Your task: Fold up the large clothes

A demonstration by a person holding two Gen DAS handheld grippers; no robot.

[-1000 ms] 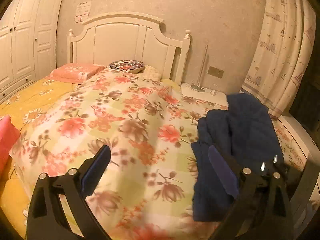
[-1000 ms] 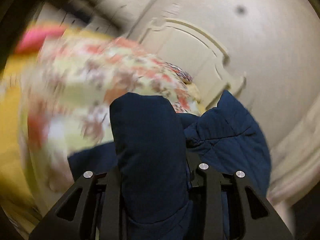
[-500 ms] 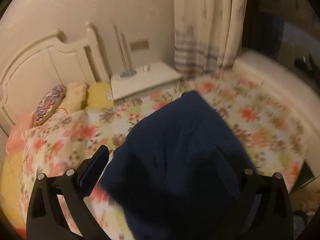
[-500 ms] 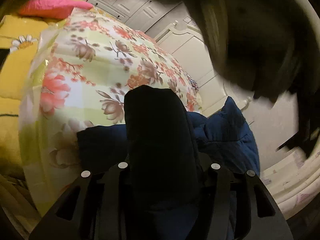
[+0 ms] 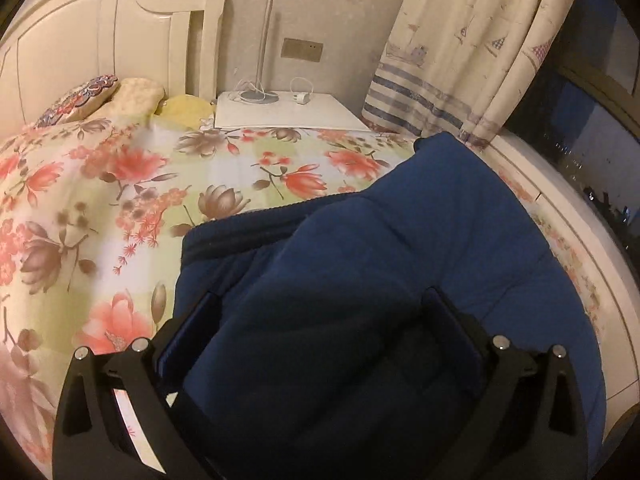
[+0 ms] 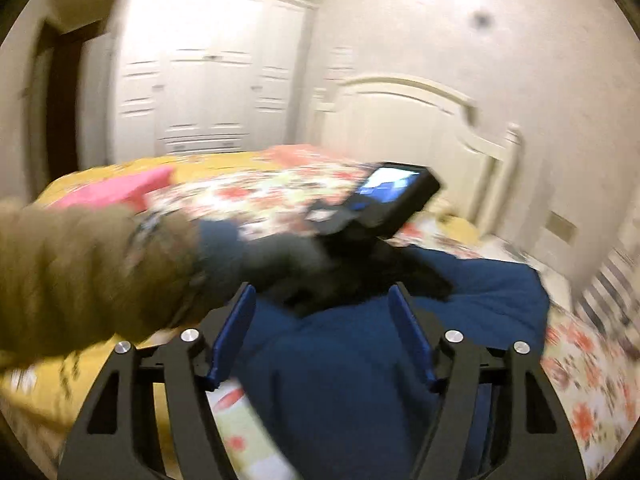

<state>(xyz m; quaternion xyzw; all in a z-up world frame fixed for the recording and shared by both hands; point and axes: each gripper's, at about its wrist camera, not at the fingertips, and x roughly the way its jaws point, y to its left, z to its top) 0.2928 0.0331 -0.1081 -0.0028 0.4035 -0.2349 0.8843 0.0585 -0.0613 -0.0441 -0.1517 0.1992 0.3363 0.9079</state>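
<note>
A dark blue padded garment [image 5: 420,240] lies folded on the floral bedspread [image 5: 120,184] near the bed's right edge. My left gripper [image 5: 320,312] is open, its jaws wide apart on either side of a raised fold of the garment. In the blurred right wrist view the garment [image 6: 480,300] lies below my right gripper [image 6: 322,304], which is open with the cloth between its blue pads [image 6: 236,320] but not pinched. The left hand device [image 6: 384,200] and the person's brown sleeve [image 6: 80,272] cross in front of it.
A white nightstand [image 5: 288,114] with a lamp base and cable stands beside the white headboard [image 5: 100,40]. A curtain [image 5: 472,40] hangs at the right. Small pillows [image 5: 132,94] lie at the bed's head. A white wardrobe [image 6: 200,72] and a pink cloth [image 6: 120,188] are at the far side.
My right gripper has let go of the blue garment and opened, and it has swung up. My left gripper has moved right and down over the garment.
</note>
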